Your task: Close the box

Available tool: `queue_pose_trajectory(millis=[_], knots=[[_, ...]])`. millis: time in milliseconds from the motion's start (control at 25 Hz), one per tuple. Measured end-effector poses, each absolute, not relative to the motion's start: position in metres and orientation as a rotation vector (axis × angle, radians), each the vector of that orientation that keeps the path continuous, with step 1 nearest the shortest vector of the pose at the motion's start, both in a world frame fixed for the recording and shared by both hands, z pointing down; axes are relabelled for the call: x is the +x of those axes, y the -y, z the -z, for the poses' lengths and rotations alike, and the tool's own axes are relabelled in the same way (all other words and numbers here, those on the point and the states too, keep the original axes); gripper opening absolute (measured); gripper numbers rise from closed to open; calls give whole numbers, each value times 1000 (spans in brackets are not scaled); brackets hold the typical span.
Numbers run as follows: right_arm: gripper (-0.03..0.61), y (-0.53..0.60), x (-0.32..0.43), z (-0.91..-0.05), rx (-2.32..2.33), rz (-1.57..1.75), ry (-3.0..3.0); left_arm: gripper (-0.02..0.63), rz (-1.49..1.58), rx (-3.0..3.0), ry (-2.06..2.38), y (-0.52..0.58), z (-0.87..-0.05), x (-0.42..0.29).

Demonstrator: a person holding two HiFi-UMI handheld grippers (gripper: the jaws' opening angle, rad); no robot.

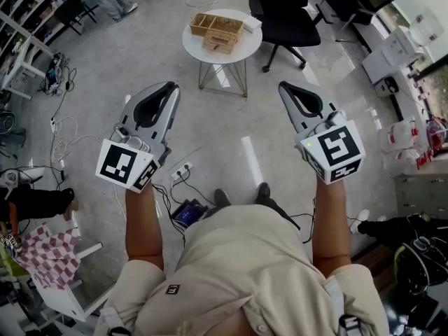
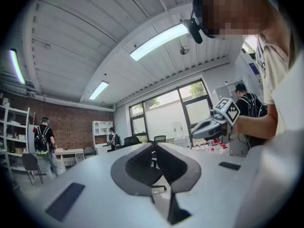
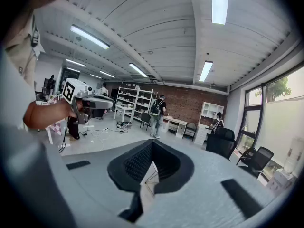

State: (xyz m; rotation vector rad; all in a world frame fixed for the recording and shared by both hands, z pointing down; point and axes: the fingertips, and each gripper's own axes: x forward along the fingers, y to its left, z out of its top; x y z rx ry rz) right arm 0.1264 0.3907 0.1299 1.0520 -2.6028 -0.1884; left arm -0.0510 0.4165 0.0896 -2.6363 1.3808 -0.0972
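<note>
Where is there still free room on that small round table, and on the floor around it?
The round table is bare only along its near rim; the wooden boxes fill the middle. The floor in front of it is mostly open. Cables crowd the left, the black chair the right.

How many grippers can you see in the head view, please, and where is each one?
2. The left gripper is at the picture's left and the right gripper at its right. Both are held over the floor, short of the round table, with jaws shut on nothing.
</note>
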Motion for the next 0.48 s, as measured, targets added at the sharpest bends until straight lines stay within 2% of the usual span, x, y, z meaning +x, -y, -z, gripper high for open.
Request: queue_pose_trajectory(millis=[480], knots=[[-9, -390, 126, -134, 1055, 183, 2601, 32, 104, -2646, -1374, -415, -95, -51]])
